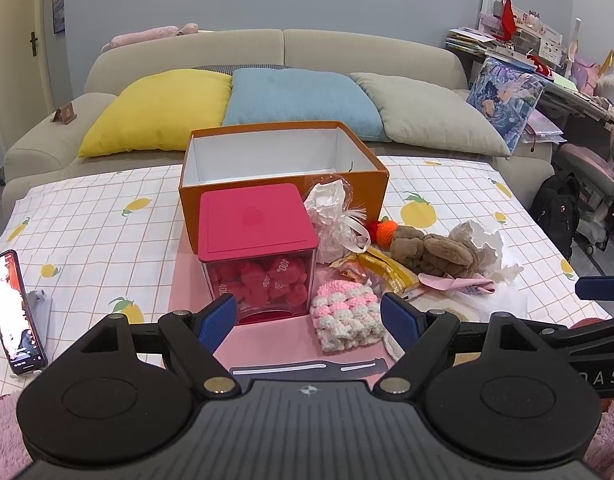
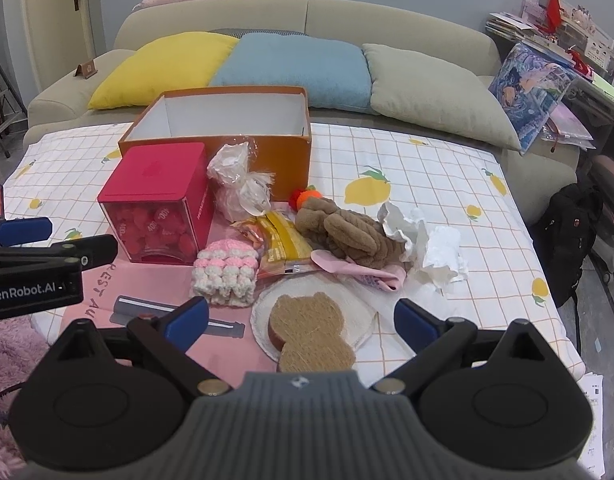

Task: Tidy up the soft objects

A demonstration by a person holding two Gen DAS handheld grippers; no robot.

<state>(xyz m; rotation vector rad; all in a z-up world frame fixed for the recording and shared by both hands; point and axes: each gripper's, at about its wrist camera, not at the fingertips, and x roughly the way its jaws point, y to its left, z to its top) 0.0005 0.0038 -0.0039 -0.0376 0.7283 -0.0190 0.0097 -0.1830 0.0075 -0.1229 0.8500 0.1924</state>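
Note:
An open orange box [image 1: 283,192] [image 2: 283,160] with a white inside stands at the back of the table. In front of it lie a pink-and-white crocheted piece [image 1: 343,316] [image 2: 226,276], a brown plush toy [image 1: 431,254] [image 2: 343,236], a bear-shaped brown pad [image 2: 311,332] on a white cloth, a pink cloth [image 2: 359,270] and a white wrapped bundle [image 1: 331,216] [image 2: 237,184]. My left gripper [image 1: 309,316] hangs open just short of the crocheted piece. My right gripper [image 2: 301,318] is open over the bear pad. Neither holds anything.
A clear box with a red lid [image 1: 259,256] [image 2: 159,204] holds red pompoms. A phone [image 1: 15,312] leans at the left. Crumpled white paper [image 2: 423,240], a yellow snack packet [image 2: 283,240] and a grey strap [image 2: 179,314] lie about. A sofa with cushions [image 1: 299,100] stands behind.

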